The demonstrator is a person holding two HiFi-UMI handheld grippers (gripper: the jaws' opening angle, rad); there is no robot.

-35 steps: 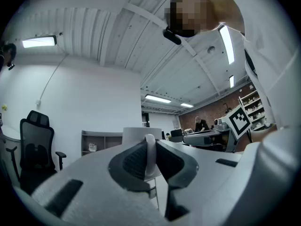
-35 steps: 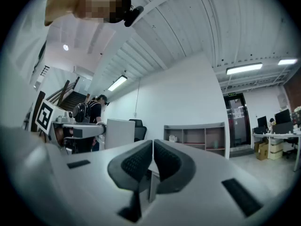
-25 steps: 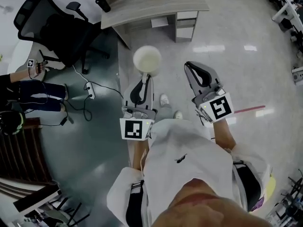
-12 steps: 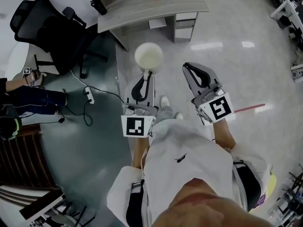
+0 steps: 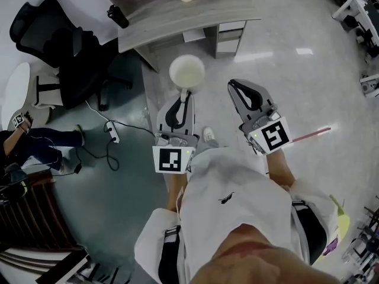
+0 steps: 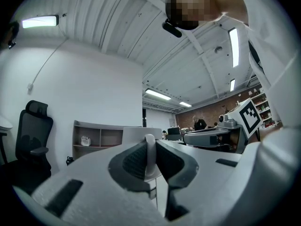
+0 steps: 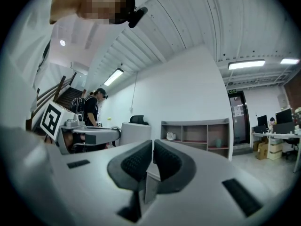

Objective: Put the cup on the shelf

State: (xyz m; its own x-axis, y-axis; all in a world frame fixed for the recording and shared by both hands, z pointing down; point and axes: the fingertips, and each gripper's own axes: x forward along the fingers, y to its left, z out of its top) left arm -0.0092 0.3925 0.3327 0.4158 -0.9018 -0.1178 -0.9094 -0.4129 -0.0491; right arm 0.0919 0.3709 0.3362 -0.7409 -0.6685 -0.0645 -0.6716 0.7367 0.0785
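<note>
Glossy grey floor [image 5: 284, 52] spreads under both tools. The left tool [image 5: 185, 93] is clenched on a thin white part of the cup [image 5: 186, 71], which sits upright just ahead of its tips, mouth up. The right tool [image 5: 235, 86], near it on the right, is clenched on nothing. The shelf [image 7: 195, 135] stands well ahead of both tools, against the white wall.

The floor [image 5: 308, 93] shines glossy, the desk [image 5: 177, 16] looks matt grained wood, the cup [image 5: 187, 71] smooth.
</note>
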